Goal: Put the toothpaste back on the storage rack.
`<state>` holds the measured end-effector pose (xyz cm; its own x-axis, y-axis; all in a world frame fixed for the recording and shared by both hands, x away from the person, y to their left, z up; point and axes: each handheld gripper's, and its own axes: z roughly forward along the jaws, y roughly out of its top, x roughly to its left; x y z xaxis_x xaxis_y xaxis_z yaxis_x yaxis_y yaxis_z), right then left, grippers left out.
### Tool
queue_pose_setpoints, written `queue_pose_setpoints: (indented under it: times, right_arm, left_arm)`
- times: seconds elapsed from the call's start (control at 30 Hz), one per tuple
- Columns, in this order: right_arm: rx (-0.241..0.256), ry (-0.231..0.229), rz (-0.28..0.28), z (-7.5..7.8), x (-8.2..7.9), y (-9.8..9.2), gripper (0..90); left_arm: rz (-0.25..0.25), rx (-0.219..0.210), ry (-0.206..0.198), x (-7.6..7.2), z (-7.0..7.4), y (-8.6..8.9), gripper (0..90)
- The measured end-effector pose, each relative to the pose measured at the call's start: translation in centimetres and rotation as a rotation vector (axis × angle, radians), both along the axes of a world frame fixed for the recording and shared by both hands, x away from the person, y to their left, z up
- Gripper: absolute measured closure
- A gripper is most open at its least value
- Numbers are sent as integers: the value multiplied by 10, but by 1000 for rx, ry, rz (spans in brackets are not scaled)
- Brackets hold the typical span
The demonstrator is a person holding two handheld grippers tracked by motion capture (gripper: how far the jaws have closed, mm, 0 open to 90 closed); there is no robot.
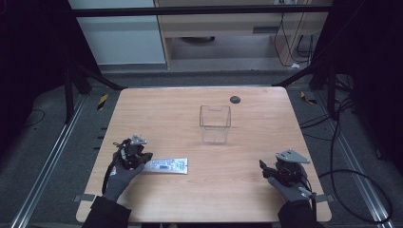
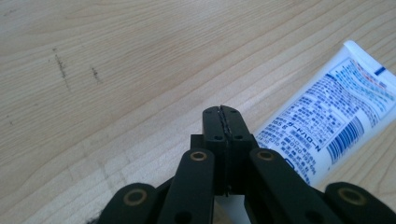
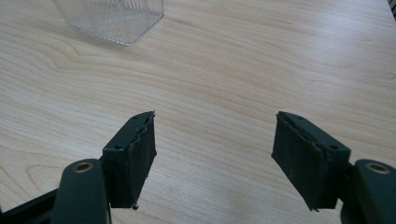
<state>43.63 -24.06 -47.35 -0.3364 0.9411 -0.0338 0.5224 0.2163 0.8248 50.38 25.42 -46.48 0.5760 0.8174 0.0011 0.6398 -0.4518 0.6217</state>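
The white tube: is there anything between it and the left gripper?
Nothing visible. The left gripper, jaws shut, sits right beside the white tube on bare table. The clear container stands farther off, out of the way.

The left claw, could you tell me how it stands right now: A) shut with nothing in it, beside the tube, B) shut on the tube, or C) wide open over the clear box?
A: the left claw has its jaws pressed together on nothing, with the tube lying beside it on the table.

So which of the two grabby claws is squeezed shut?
The left gripper, beside the white tube: its jaws are pressed together with nothing between them. The right gripper has its jaws spread wide over bare table.
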Motion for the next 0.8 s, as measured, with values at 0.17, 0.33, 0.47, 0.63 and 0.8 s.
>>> queue_pose_setpoints:
  times: [0.17,0.33,0.47,0.63,0.8]
  right_arm:
    - [-5,-3,-1,0,0,-1,297]
    - [-5,-3,-3,0,0,-2,297]
    - [-5,-4,-3,0,0,-2,296]
    - [-2,-4,-6,0,0,-2,296]
    - [-3,-4,-9,0,0,-3,295]
  left_arm:
    - [-4,-2,-1,-9,0,3,897]
    - [-5,-15,-2,-20,1,5,897]
    - [-6,-14,-2,-23,1,4,897]
    - [-11,-18,3,-28,1,2,897]
    - [-18,-15,6,-35,1,-3,897]
